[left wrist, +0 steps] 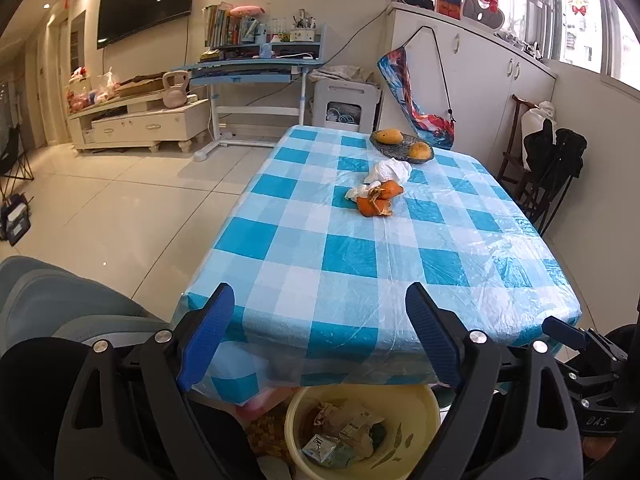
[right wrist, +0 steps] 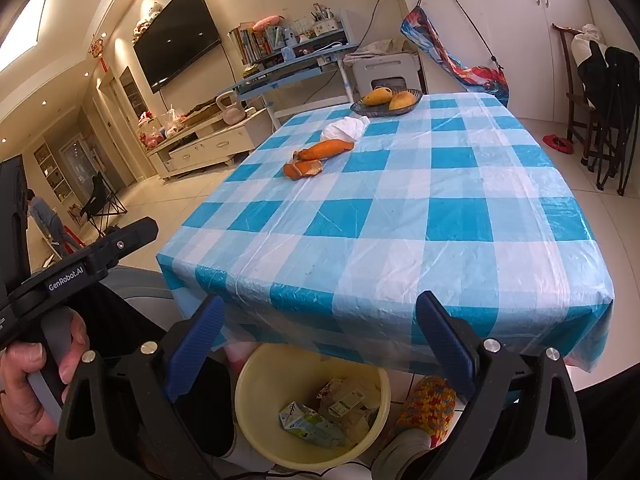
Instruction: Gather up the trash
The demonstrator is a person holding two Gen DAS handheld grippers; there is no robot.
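Orange peels [left wrist: 378, 199] [right wrist: 316, 156] and a crumpled white tissue [left wrist: 390, 171] [right wrist: 346, 128] lie on the blue-checked table [left wrist: 348, 256] [right wrist: 400, 216], toward its far half. A yellow bin [left wrist: 320, 400] [right wrist: 256, 376] with cartons and wrappers inside stands on the floor under the near table edge. My left gripper [left wrist: 320, 300] hangs open above the bin at the near edge, nothing between its blue pads. My right gripper [right wrist: 320, 312] is likewise open and empty at the near edge. The left gripper's body, held by a hand [right wrist: 36, 384], shows at the lower left of the right wrist view.
A dark bowl [left wrist: 384, 148] [right wrist: 360, 109] with mangoes sits at the table's far end. A grey chair back [left wrist: 48, 300] is at the near left. Dark chairs [left wrist: 552, 160] [right wrist: 608, 120] stand right of the table. A crocheted slipper [right wrist: 428, 408] lies beside the bin.
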